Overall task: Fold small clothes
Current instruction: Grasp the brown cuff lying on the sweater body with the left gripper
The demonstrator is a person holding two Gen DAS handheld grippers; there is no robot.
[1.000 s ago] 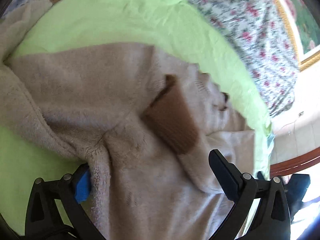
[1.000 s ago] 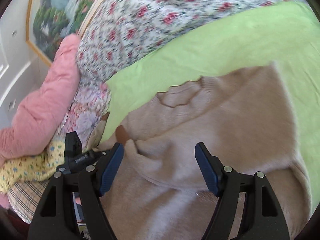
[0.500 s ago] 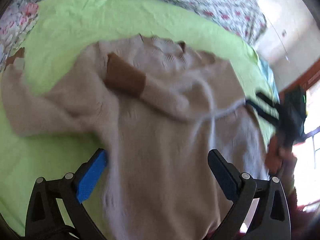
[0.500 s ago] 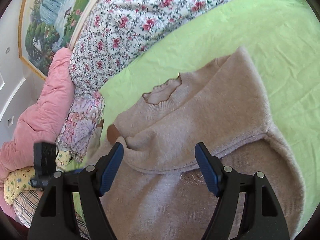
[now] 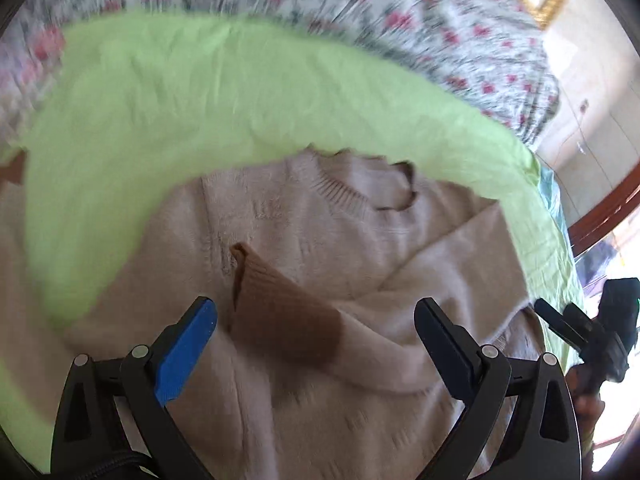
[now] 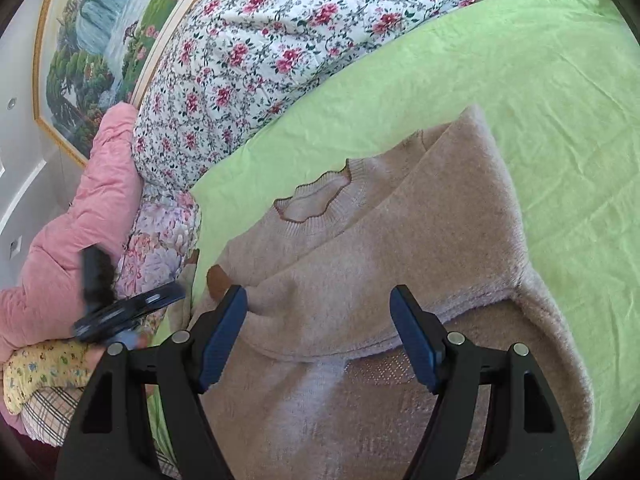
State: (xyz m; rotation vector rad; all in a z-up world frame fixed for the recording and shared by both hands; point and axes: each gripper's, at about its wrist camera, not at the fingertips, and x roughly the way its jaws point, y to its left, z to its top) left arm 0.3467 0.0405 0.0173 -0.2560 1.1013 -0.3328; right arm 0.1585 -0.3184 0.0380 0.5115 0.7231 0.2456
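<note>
A beige knitted sweater [image 5: 304, 240] lies on a green sheet [image 5: 200, 92]. One sleeve is folded across its chest, and the sleeve's brown cuff [image 5: 280, 312] lies between my left fingers. My left gripper [image 5: 316, 332] is open and empty just above the cuff. The other sleeve stretches off to the left, its brown cuff [image 5: 12, 168] at the frame edge. In the right wrist view the sweater [image 6: 380, 240] shows its scalloped collar [image 6: 316, 196] and the folded sleeve. My right gripper [image 6: 320, 332] is open and empty above the sweater's body. It also shows at the right edge of the left wrist view [image 5: 592, 332].
A floral quilt [image 6: 260, 40] lies behind the green sheet. A pink padded jacket [image 6: 80, 216] and small patterned clothes [image 6: 40, 372] are piled at the left. A framed landscape painting [image 6: 100, 28] hangs on the wall. A wooden bed edge [image 5: 600, 216] runs at the right.
My left gripper has swung over the sweater and now hovers above the folded sleeve's brown cuff. My right gripper has drawn back a little, and the sweater has stayed in place.
</note>
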